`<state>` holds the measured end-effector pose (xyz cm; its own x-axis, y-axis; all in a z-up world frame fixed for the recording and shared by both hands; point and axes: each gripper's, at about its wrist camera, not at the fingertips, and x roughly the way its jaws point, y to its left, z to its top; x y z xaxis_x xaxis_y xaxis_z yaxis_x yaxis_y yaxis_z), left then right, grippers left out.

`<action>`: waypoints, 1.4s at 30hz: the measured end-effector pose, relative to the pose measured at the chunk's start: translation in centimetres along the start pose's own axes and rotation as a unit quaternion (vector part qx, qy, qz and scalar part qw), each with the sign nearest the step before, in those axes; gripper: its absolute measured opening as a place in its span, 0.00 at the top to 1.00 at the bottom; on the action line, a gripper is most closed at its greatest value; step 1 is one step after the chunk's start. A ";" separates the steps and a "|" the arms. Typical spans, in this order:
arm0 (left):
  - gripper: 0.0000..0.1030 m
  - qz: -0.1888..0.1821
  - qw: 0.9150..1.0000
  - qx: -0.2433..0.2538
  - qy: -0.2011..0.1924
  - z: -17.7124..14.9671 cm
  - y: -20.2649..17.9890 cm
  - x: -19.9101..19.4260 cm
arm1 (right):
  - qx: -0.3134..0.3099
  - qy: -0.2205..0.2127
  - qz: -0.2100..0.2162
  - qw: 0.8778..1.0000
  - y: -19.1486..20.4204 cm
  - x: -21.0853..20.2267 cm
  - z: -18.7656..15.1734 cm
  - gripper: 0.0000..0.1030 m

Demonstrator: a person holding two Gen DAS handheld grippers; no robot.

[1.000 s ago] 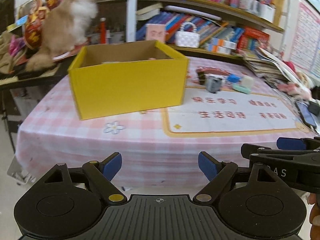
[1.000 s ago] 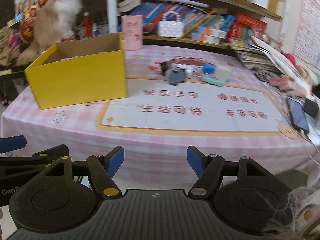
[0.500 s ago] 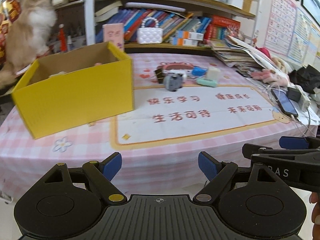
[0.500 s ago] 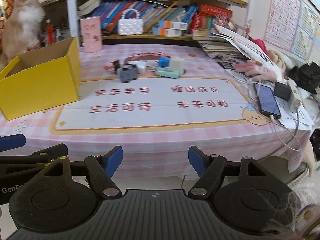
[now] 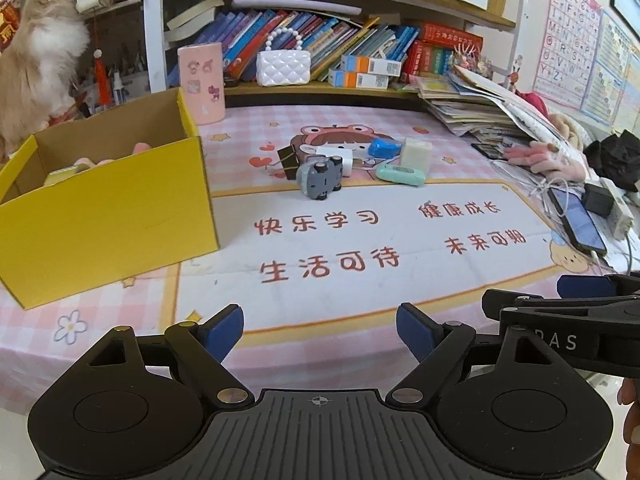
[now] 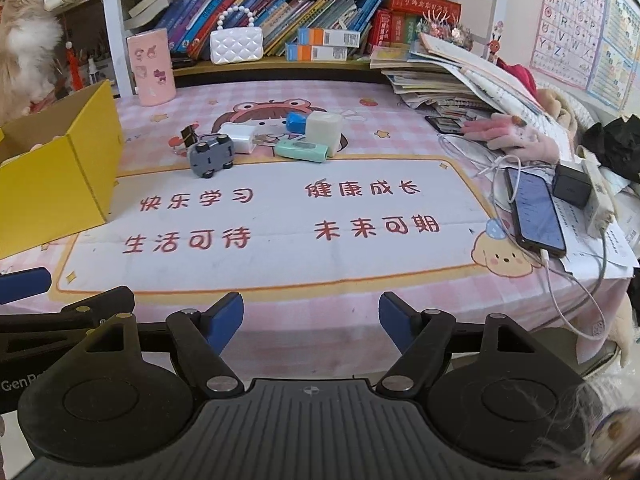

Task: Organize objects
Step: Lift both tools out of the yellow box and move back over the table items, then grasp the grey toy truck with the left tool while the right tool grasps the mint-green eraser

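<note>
A yellow cardboard box (image 5: 108,208) stands open at the table's left, with soft pink things inside; it also shows in the right wrist view (image 6: 56,168). A cluster of small objects lies mid-table: a grey toy car (image 5: 320,178) (image 6: 211,156) on its side, a black binder clip (image 5: 287,160), a white charger (image 6: 238,136), a blue item (image 5: 384,146), a pale cube (image 5: 416,154) and a mint green case (image 5: 400,175) (image 6: 302,150). My left gripper (image 5: 319,322) is open and empty at the table's near edge. My right gripper (image 6: 311,314) is open and empty beside it.
A phone (image 6: 534,210) with cables and a black adapter (image 6: 572,190) lie at the right edge. Stacked books and papers (image 6: 448,80) sit back right. A pink cylinder (image 5: 202,82) stands behind the box. A fluffy cat (image 5: 36,64) sits far left. Bookshelves line the back.
Both grippers have swung right and moved closer to the table; the box has slid toward the left of both views. Both stay open and empty.
</note>
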<state>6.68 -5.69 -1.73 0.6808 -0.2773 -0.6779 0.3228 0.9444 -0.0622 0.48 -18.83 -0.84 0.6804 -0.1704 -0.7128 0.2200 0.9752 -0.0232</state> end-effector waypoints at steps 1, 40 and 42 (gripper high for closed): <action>0.17 0.002 1.000 -0.002 0.002 0.2 -0.2 0.4 | -0.001 0.002 0.002 1.000 -0.3 0.4 0.3 0.29; 0.42 0.110 0.991 -0.072 0.031 12.6 -2.5 21.0 | -0.074 -0.012 0.110 0.991 -5.6 16.8 12.2 0.31; 0.42 0.110 0.991 -0.073 0.029 12.5 -2.4 20.2 | -0.074 -0.010 0.113 0.991 -5.5 17.2 12.4 0.31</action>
<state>27.89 -15.75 -6.14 0.6834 -0.0543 -0.7280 0.0693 0.9976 -0.0094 19.66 -28.83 -4.33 0.7143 0.0525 -0.6978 -0.0422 0.9986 0.0319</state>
